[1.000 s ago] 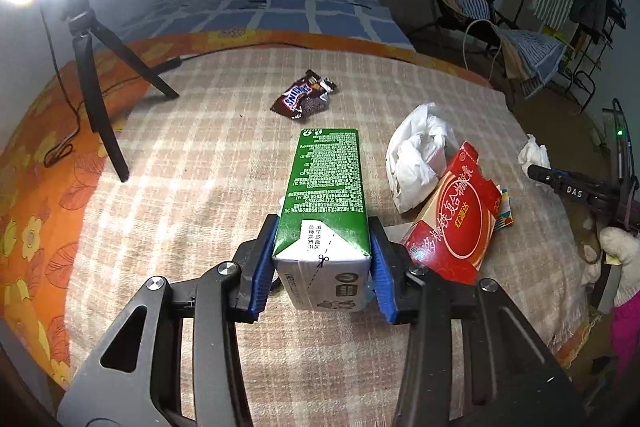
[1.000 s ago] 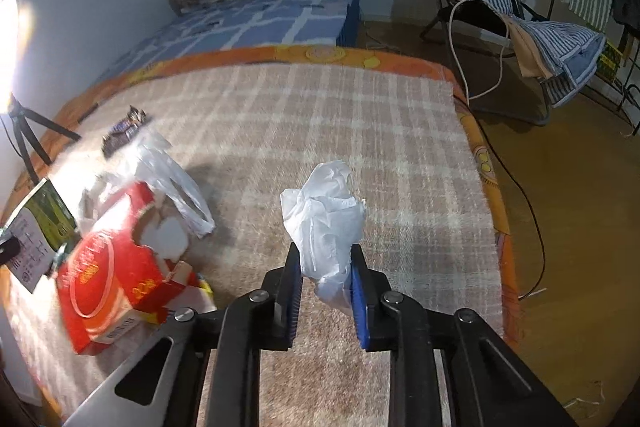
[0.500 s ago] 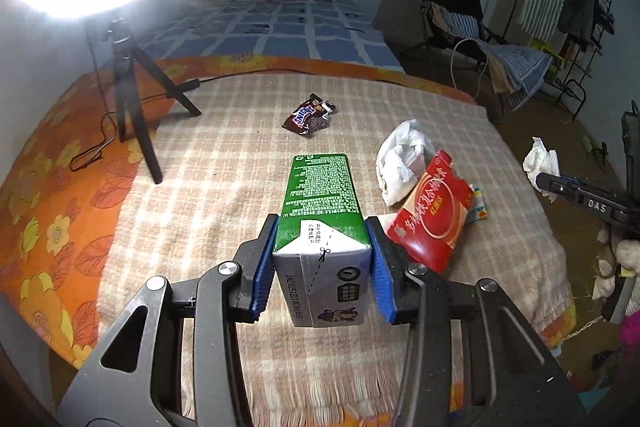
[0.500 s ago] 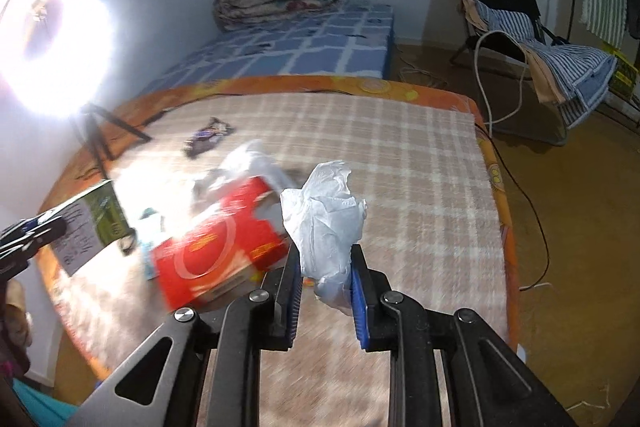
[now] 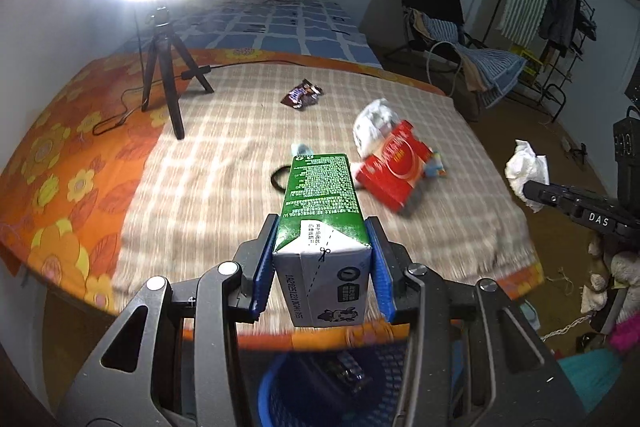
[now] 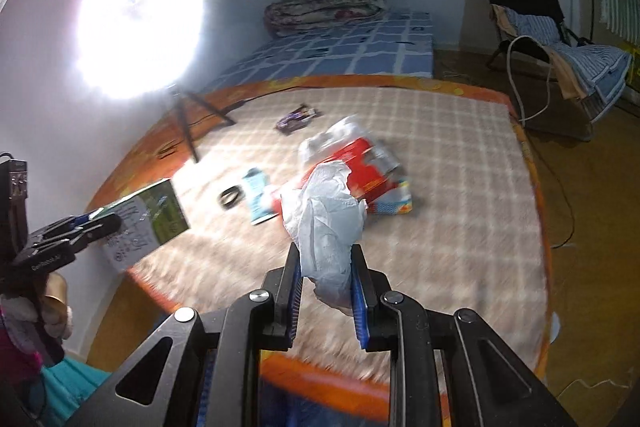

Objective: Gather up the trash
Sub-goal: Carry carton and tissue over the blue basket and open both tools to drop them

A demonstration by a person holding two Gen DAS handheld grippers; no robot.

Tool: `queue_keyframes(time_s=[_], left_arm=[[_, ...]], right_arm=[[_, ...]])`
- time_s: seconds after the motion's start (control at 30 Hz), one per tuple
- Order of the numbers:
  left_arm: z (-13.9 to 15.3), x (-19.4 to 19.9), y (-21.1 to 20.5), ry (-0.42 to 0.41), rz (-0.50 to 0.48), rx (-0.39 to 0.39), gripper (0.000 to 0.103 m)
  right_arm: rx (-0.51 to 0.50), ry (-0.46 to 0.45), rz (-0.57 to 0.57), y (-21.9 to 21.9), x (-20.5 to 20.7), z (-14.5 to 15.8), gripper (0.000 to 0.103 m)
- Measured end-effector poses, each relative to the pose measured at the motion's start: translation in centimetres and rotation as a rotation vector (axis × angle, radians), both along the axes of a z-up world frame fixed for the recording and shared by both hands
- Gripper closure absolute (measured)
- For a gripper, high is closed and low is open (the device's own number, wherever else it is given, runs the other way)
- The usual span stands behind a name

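Carry both loads squarely over the blue basket (image 5: 304,387) at six o'clock below the bed's edge before letting go. The left gripper (image 5: 323,267) is clamped on the green milk carton (image 5: 320,211), which juts toward twelve o'clock. The right gripper (image 6: 326,295) pinches a crumpled white tissue (image 6: 324,219), rising toward twelve from its pads.

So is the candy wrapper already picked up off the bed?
No, the candy wrapper lies on the checked blanket, apart from both grippers, which hold the milk carton and the crumpled tissue.
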State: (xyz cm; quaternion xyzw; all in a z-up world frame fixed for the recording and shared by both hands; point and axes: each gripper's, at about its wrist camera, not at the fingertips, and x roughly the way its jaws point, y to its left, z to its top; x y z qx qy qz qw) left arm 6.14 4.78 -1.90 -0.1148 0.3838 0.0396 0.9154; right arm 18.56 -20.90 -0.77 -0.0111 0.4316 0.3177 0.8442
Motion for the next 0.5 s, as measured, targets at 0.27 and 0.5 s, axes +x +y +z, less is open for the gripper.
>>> queue_keyframes(time_s=[0.27, 0.5], left_arm=[[-0.7, -4.5, -2.3, 0.012, -0.077, 0.003, 0.061], [-3.6, -7.6, -3.4, 0.092, -0.112, -0.023, 0.061]], right_arm=[[-0.004, 0.016, 0.104, 2.4, -7.0, -1.1, 0.082], [-0.028, 0.081, 0.157, 3.8, -10.5, -4.2, 0.082]])
